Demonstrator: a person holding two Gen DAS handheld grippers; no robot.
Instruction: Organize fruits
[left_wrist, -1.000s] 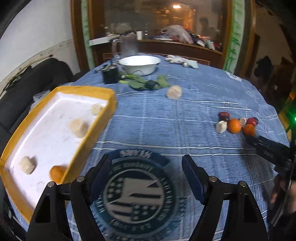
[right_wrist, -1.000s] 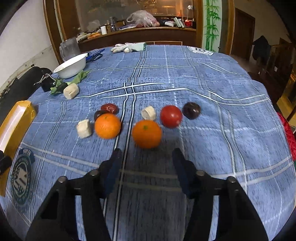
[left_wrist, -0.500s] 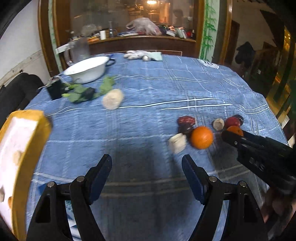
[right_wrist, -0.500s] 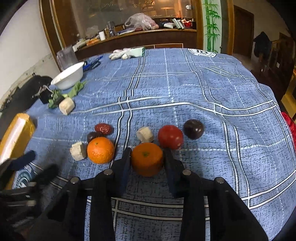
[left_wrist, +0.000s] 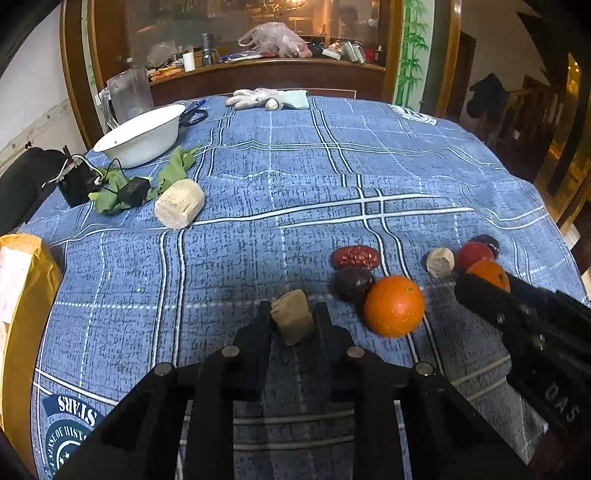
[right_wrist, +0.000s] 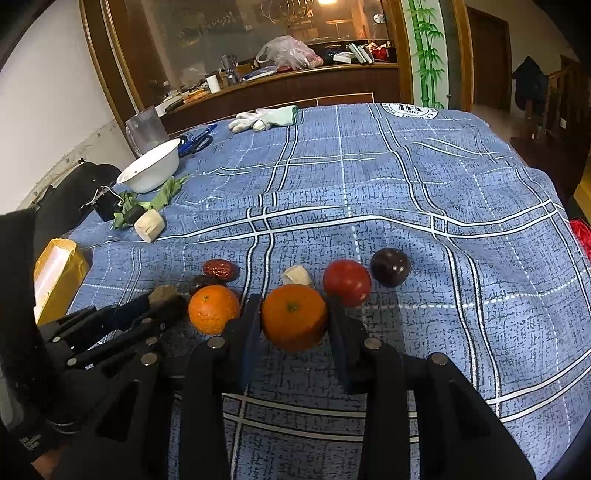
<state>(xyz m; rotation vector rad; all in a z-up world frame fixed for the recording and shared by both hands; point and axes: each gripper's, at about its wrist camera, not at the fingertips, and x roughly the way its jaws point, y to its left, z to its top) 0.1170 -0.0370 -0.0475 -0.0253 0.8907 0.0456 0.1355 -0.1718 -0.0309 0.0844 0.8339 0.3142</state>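
My left gripper (left_wrist: 291, 314) is shut on a beige fruit chunk (left_wrist: 292, 323), low over the blue checked cloth. Just right of it sit an orange (left_wrist: 393, 304), a dark plum (left_wrist: 351, 282) and a red date (left_wrist: 356, 256). In the right wrist view my right gripper (right_wrist: 293, 306) is shut on a second orange (right_wrist: 293, 317), with both fingers pressed against its sides. Behind that orange lie a small beige piece (right_wrist: 297, 275), a red tomato (right_wrist: 347, 282) and another dark plum (right_wrist: 390, 266). The yellow tray (left_wrist: 26, 295) is at the far left.
A larger beige chunk (left_wrist: 179, 208) lies beside green leaves (left_wrist: 173, 173) and black chargers (left_wrist: 75, 182). A white bowl (left_wrist: 142, 134), a clear jug (left_wrist: 127, 94) and white gloves (left_wrist: 266, 99) sit at the back. A person's gloved hand (right_wrist: 55, 387) holds the left gripper.
My left gripper swung right from the tray to the fruit group and shut on the beige chunk. My right gripper moved forward and shut on the nearer orange.
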